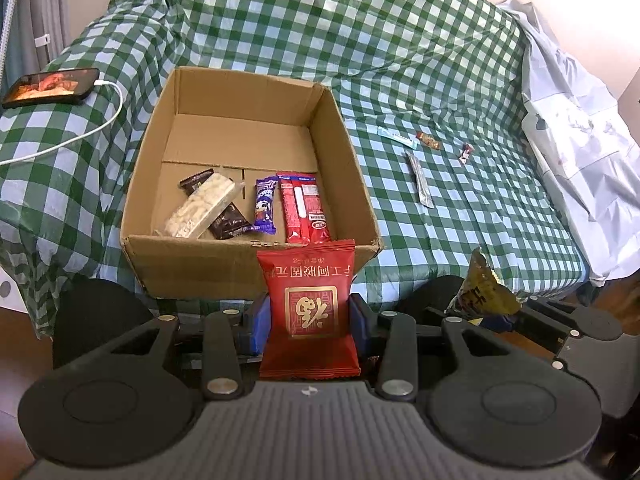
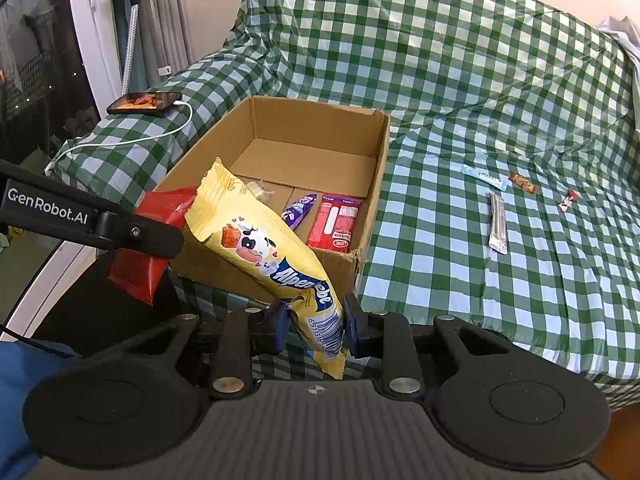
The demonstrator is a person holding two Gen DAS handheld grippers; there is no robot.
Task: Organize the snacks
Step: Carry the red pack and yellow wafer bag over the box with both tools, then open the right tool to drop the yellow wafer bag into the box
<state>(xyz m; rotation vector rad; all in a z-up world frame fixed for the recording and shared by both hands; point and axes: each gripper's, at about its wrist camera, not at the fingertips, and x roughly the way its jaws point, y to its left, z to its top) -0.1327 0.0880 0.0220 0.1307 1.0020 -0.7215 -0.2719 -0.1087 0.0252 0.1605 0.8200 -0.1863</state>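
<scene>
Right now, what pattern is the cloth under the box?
Green-and-white checks on the cloth; right wrist view.

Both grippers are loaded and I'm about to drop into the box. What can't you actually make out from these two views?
- Cardboard box: near inside floor hidden by its front wall in the left wrist view, by the yellow packet in the right.
- Dark bar: mostly covered by the white puffed snack.
- Small wrappers on the checked cloth: print too small to read.
- Red packet: lower edge hidden behind the left gripper.
</scene>
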